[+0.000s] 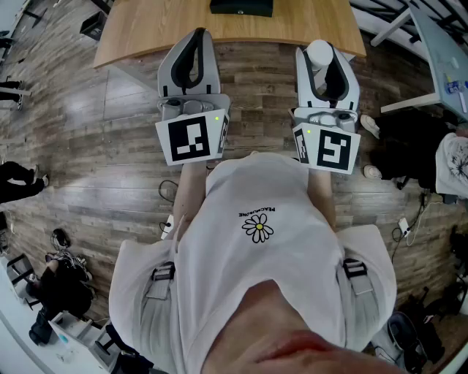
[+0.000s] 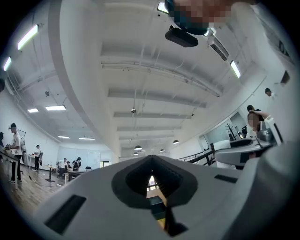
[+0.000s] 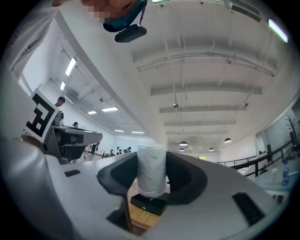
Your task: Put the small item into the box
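Small item (image 1: 319,52), a white wrapped roll: being pinched between the jaw tips of the right claw (image 1: 322,64) in the head view, the jaws spreading only as wide as the roll. Holding the left claw (image 1: 195,40) alongside, apart from the right one, tips meeting, gripping nothing. Lying beyond both claws: the desk (image 1: 146,29), with the dark box (image 1: 241,7) on it.

Looking along the left claw (image 2: 151,161): tips touching, nothing between them.

Looking along the right claw (image 3: 151,185): small item (image 3: 151,171) standing upright, being pressed from both sides, with the box (image 3: 149,204) sitting on the desk (image 3: 140,220) below and beyond the jaws.
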Action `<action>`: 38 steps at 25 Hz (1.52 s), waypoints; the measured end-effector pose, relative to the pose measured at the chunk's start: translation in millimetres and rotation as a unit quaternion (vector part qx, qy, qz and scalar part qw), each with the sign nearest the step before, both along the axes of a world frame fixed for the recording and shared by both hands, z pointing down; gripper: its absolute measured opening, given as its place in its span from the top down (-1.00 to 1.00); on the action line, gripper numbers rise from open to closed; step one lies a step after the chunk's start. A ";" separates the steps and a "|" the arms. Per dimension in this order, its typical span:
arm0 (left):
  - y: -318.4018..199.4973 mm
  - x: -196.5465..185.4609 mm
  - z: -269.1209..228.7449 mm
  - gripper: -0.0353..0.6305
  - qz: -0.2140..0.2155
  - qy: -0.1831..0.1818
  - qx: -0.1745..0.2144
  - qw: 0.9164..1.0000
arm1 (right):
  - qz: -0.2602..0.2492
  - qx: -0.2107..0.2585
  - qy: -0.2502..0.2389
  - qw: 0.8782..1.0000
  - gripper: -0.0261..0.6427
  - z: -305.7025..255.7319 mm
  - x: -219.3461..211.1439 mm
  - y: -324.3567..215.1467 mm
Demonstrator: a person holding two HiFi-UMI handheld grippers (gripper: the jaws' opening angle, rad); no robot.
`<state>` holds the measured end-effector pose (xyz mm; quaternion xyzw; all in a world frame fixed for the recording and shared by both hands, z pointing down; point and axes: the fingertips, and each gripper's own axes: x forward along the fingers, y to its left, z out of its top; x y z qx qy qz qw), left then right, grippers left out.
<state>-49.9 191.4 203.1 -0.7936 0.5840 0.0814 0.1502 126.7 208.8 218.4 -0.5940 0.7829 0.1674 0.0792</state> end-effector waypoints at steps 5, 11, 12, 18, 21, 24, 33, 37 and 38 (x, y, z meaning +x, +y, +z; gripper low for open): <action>-6.9 7.5 -2.8 0.84 0.000 0.002 0.007 1.000 | -0.004 -0.003 -0.003 1.000 0.38 0.9 6.2 -7.2; -20.6 7.5 3.1 0.84 0.002 0.002 0.002 1.000 | -0.011 -0.012 -0.012 1.000 0.38 7.3 8.6 -17.6; -23.2 6.3 3.3 0.84 0.001 0.002 0.000 1.000 | -0.012 -0.013 -0.015 1.000 0.38 7.6 8.6 -19.5; -41.5 0.1 6.9 0.84 -0.011 0.000 -0.009 1.000 | -0.025 -0.016 -0.037 0.999 0.38 9.3 11.1 -33.7; -42.2 -2.7 16.3 0.84 -0.019 0.003 -0.022 1.000 | -0.024 -0.033 -0.033 0.999 0.38 19.9 12.9 -37.0; -47.2 -5.8 26.6 0.84 -0.024 0.007 -0.034 0.999 | -0.025 -0.043 -0.034 0.998 0.41 28.3 12.5 -44.8; -81.5 -15.2 34.4 0.84 -0.029 0.008 -0.038 0.999 | -0.038 -0.050 -0.013 0.998 0.42 34.7 -0.3 -81.0; -111.9 -16.7 32.4 0.84 -0.025 0.008 -0.035 0.999 | -0.031 -0.053 -0.011 0.998 0.42 37.2 -0.4 -107.4; -120.1 -16.3 31.7 0.84 -0.024 0.009 -0.034 0.999 | -0.030 -0.054 -0.011 0.998 0.42 37.3 0.2 -115.1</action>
